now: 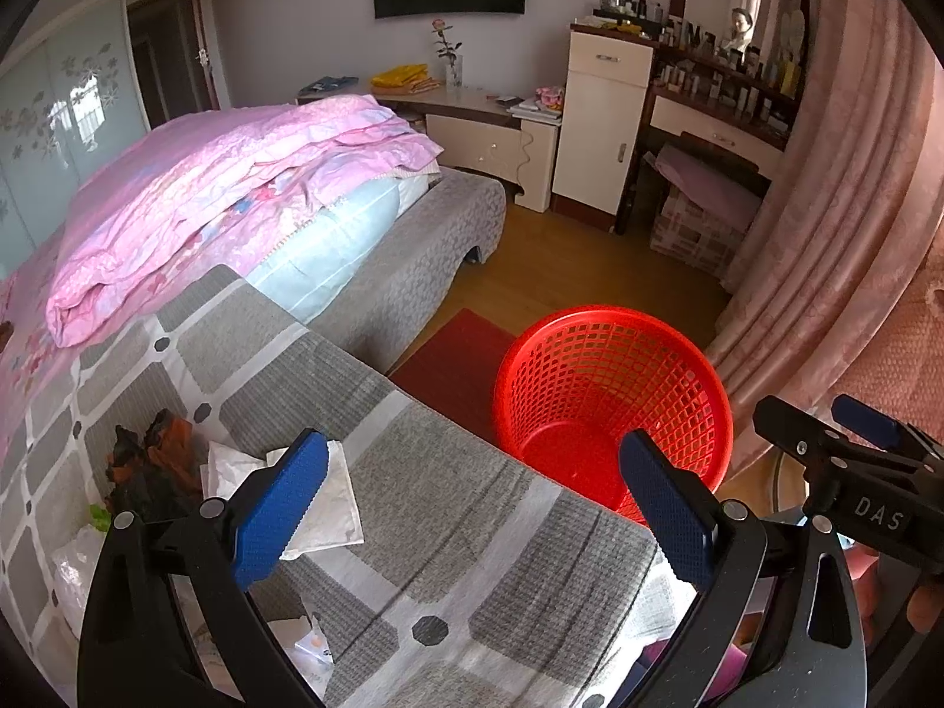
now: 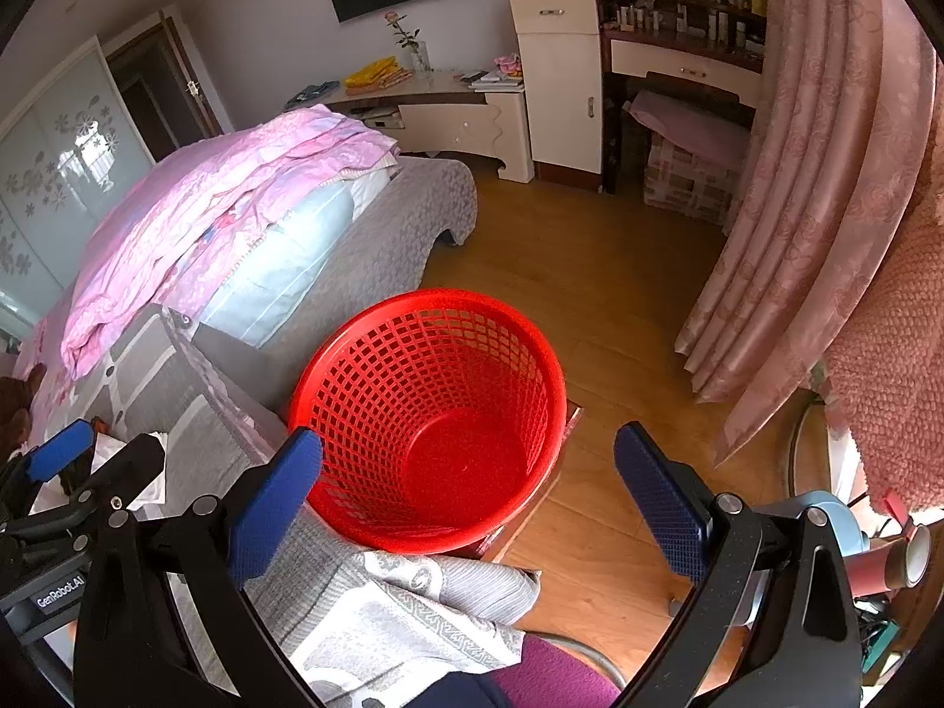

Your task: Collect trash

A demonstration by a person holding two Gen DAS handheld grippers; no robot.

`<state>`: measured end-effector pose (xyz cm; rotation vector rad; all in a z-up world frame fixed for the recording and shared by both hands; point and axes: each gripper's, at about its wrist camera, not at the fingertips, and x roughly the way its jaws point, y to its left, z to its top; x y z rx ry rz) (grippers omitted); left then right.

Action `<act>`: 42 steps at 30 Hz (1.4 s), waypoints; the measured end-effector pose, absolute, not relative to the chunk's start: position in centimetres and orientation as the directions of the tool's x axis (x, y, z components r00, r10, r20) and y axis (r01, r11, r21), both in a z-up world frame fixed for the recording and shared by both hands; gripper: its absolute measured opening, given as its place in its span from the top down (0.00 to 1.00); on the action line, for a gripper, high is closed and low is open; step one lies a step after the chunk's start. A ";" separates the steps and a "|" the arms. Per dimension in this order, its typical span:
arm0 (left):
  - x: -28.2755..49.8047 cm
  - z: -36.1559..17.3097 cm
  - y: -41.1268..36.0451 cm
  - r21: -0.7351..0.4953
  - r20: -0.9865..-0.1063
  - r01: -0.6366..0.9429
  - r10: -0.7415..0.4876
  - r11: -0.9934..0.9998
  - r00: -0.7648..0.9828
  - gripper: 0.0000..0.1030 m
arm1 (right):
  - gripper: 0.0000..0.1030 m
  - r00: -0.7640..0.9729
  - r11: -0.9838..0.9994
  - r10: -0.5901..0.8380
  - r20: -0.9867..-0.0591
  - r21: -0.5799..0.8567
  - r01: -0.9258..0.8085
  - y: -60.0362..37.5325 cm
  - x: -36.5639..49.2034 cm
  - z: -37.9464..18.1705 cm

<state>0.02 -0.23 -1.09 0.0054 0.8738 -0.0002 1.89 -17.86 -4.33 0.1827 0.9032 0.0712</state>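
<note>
Your left gripper (image 1: 478, 507) had its blue-padded fingers (image 1: 277, 510) spread wide with nothing between them, hovering over the grey checked cloth (image 1: 448, 531) that covered the surface below. Behind the left-hand finger lay a white tissue (image 1: 330, 507), partly hidden by the pad; further left of it sat a crumpled dark and orange wrapper (image 1: 156, 466), and below that, near the gripper's frame, some clear plastic (image 1: 74, 572) and more white scraps (image 1: 307, 643). Past the right-hand finger stood the red mesh wastebasket (image 1: 613, 395), empty, on the floor just beyond the cloth's edge. Your right gripper (image 2: 469, 498) was likewise opened wide and held nothing, and it hung directly above that wastebasket (image 2: 430, 413), whose bare bottom showed between the fingers (image 2: 664, 507). To the left of them the cloth-covered edge (image 2: 194, 442) touched the basket's rim, and beyond it lay the pink quilt (image 2: 236, 206) on the bed; to the right hung a pink curtain (image 2: 796, 206).
</note>
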 end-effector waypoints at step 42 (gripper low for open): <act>-0.1 -1.3 0.1 0.002 -0.771 0.001 0.001 1.000 0.637 0.08 | 0.07 0.610 0.982 0.138 -0.780 0.189 0.021 -17.7 1.5 -5.1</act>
